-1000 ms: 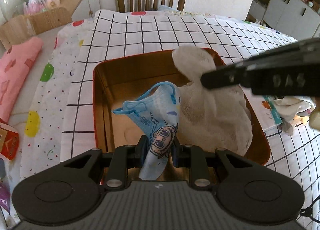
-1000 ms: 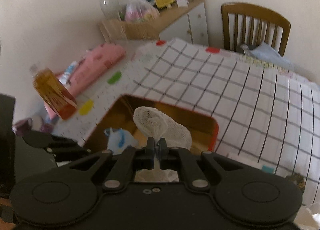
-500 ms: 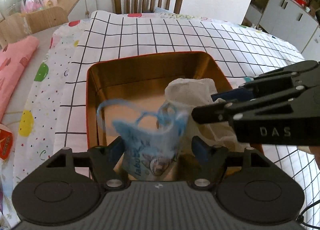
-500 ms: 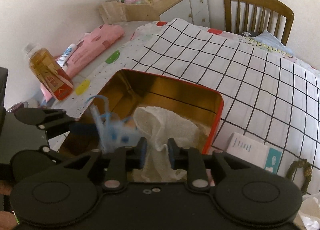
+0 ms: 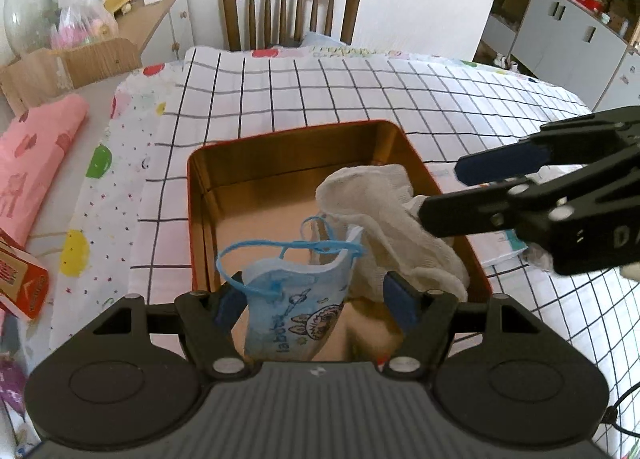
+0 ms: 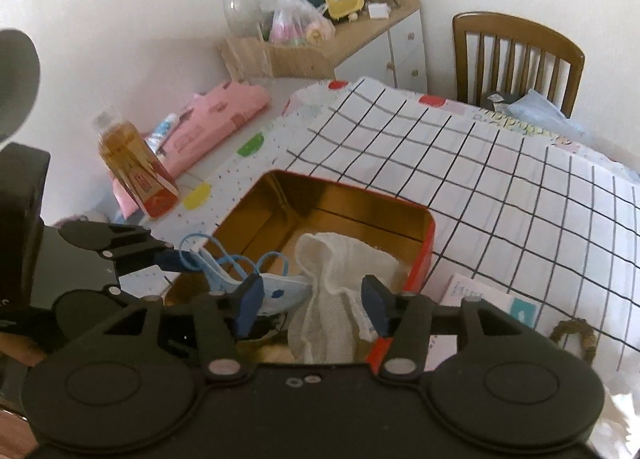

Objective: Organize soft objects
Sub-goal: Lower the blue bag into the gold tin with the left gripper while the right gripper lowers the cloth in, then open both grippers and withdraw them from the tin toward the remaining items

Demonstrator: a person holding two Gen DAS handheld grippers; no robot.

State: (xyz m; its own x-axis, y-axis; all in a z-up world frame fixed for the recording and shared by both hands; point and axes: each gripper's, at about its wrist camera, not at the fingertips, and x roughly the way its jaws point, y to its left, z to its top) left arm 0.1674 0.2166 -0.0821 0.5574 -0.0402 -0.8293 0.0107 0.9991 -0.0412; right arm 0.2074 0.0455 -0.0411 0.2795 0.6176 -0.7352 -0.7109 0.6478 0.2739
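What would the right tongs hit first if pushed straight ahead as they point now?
Probably the white cloth lying between the open right tongs, inside the tin; depth is uncertain.

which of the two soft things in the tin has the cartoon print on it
The blue face mask, lying between the open fingers of the left gripper. It has ear loops and a printed cartoon figure. The white cloth beside it in the tin is plain.

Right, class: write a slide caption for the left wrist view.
Open left gripper over red tin holding blue mask and white cloth.
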